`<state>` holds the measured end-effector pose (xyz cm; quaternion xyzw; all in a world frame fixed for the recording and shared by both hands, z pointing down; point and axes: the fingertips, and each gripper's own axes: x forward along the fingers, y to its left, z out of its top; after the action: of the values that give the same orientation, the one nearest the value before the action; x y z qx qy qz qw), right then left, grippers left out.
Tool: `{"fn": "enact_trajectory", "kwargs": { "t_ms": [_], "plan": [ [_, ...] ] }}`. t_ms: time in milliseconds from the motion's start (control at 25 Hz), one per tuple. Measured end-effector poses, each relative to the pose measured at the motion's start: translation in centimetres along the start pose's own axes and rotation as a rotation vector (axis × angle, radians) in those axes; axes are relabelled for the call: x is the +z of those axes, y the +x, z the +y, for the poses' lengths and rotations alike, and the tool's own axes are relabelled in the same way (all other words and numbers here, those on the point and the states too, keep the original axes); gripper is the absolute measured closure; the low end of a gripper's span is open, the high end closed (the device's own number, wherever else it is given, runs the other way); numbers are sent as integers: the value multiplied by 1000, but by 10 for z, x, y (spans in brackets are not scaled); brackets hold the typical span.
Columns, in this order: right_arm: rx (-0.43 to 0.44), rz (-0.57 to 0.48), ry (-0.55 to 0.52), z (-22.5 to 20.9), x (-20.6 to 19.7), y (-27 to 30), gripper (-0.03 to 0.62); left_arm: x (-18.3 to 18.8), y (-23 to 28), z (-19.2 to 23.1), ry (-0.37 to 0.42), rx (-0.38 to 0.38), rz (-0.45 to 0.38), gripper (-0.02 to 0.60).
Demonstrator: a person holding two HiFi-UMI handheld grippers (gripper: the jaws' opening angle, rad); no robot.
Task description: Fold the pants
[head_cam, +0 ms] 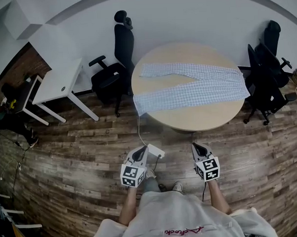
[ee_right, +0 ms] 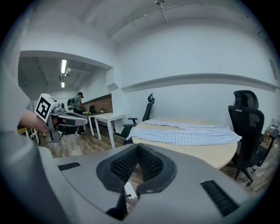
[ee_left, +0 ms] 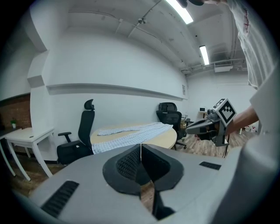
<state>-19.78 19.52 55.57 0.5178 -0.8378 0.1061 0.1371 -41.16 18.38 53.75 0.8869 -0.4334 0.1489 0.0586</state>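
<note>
A person stands on the wood floor (head_cam: pixel 81 158) with the left gripper (head_cam: pixel 141 149) and the right gripper (head_cam: pixel 196 147) held side by side at waist height. Both have their jaws pressed together and grip nothing. Well ahead of both, the checked pants (head_cam: pixel 191 84) lie spread flat on the round table (head_cam: pixel 197 119), legs apart and untouched (one hem drapes over the table edge on the left gripper's side). A black office chair (head_cam: pixel 118 68) stands beyond the left gripper at the table's far edge, and a white desk (head_cam: pixel 58 85) sits further out to that side.
</note>
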Motion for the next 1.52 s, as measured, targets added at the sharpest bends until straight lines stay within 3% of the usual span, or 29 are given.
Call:
{"fn": "enact_trajectory", "kwargs": {
  "t_ms": [400,920,1520],
  "plan": [
    [-20,-1,-31,-16,24,69,565,3,47,61,-14,-8,-23,547],
    [-104,33,-80,-20,104,218,565,45,144,216,-1,-116,-80,547],
    [-236,87,-121,-26,157,310,565,62,194,349,20,-215,-103,548]
  ]
}}
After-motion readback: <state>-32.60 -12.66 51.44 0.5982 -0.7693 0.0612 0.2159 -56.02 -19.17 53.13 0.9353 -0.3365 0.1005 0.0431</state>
